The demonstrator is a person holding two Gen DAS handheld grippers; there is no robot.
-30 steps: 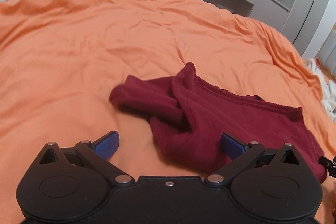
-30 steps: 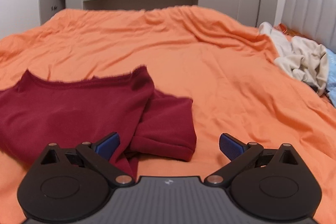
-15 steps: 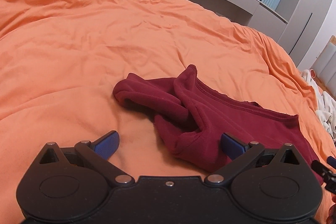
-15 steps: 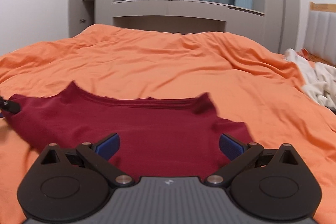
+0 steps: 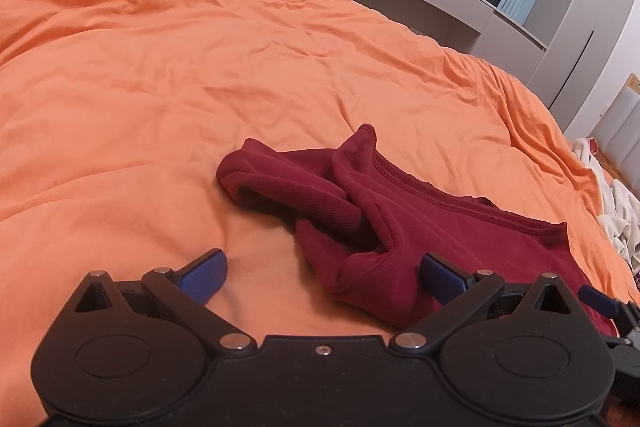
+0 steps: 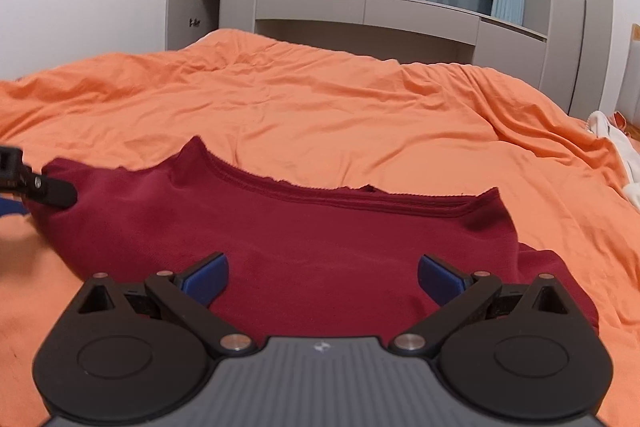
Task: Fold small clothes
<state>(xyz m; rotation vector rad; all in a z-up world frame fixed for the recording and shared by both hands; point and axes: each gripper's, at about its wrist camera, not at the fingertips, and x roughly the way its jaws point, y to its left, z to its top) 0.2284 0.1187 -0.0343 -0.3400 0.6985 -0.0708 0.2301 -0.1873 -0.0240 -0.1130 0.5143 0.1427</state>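
While spread wide, both grippers' jaws over maroon shirt (image 6: pixel 320 247) on orange duvet (image 5: pixel 200 75).

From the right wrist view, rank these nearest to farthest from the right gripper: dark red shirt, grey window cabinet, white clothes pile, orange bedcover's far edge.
1. Dark red shirt: directly under the open right gripper.
2. White clothes pile: far right edge of the bed.
3. Orange bedcover, far edge: straight ahead.
4. Grey window cabinet: behind the bed, by the window.
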